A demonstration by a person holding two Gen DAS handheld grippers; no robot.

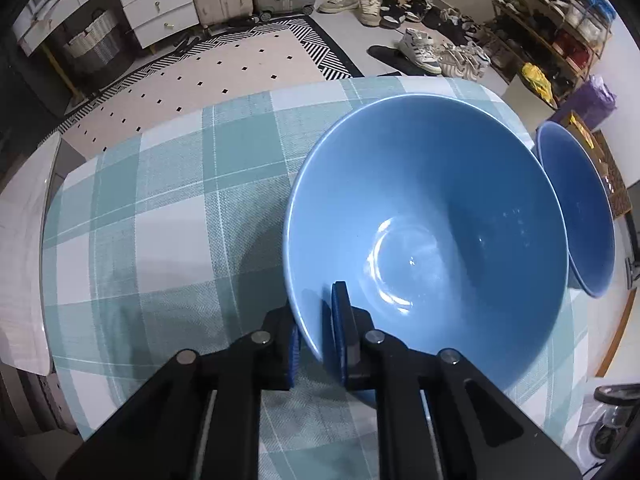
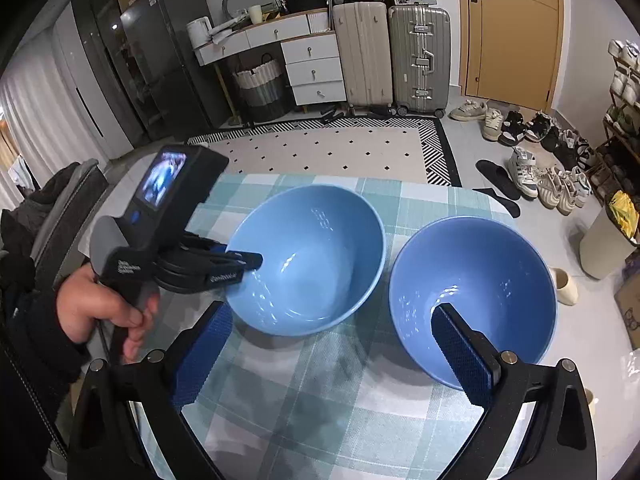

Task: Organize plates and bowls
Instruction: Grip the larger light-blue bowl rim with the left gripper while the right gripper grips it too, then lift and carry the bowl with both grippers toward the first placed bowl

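Checked teal-and-white tablecloth (image 2: 320, 380) covers table; suitcases, shoes, rug behind. Two glossy blue ceramic bowls side by side, just apart, upright. Left gripper (image 1: 316, 344) pinches near rim of left blue bowl (image 2: 308, 256), one pad inside wall, one outside: rim grip likely chosen for lifting and nesting. Right gripper (image 2: 336, 356) hovers with fingers wide apart, one pad over right blue bowl (image 2: 476, 292), nothing held. Person's hand (image 2: 100, 308) holds left tool.
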